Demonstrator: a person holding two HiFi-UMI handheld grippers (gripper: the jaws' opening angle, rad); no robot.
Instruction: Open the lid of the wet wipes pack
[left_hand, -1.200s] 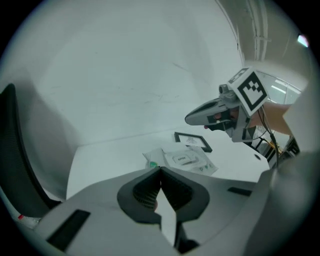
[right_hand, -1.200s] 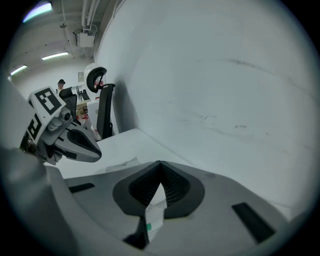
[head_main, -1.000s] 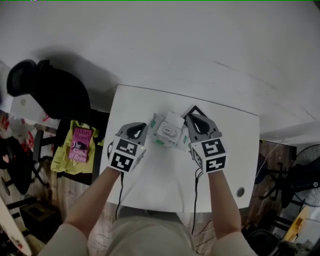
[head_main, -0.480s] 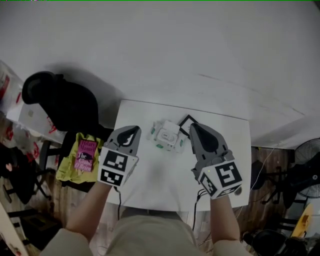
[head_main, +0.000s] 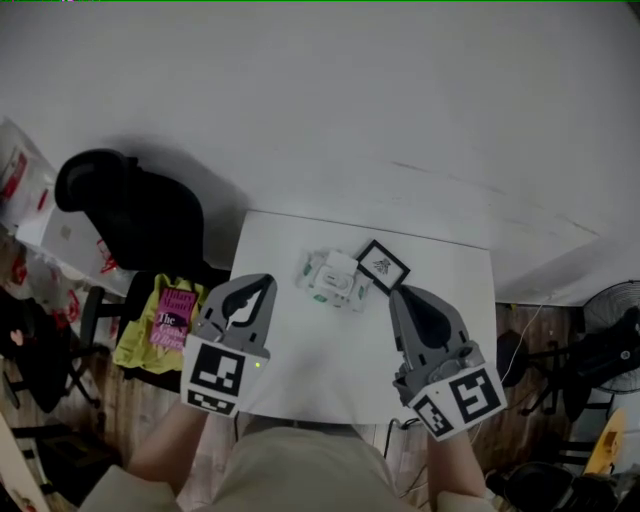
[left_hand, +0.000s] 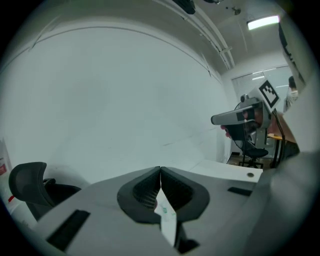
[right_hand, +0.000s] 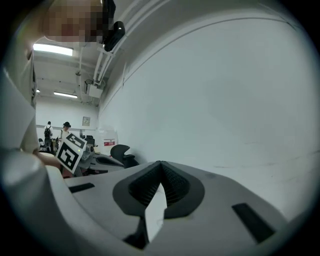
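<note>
Left tool (head_main: 260, 283) and right tool (head_main: 401, 293) drawn back | jaws together, empty | wet wipes pack (head_main: 333, 278) ahead between them, apart

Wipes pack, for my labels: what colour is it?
The wet wipes pack is white with green markings, best seen in the head view.

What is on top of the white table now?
A wet wipes pack and, beside it, a black-framed card. The left tool and right tool hide parts of the table surface.

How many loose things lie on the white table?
2. The wet wipes pack lies far back on the table; a small black-framed card lies just right of it. The left gripper and right gripper cover the near corners, so more may be hidden.
</note>
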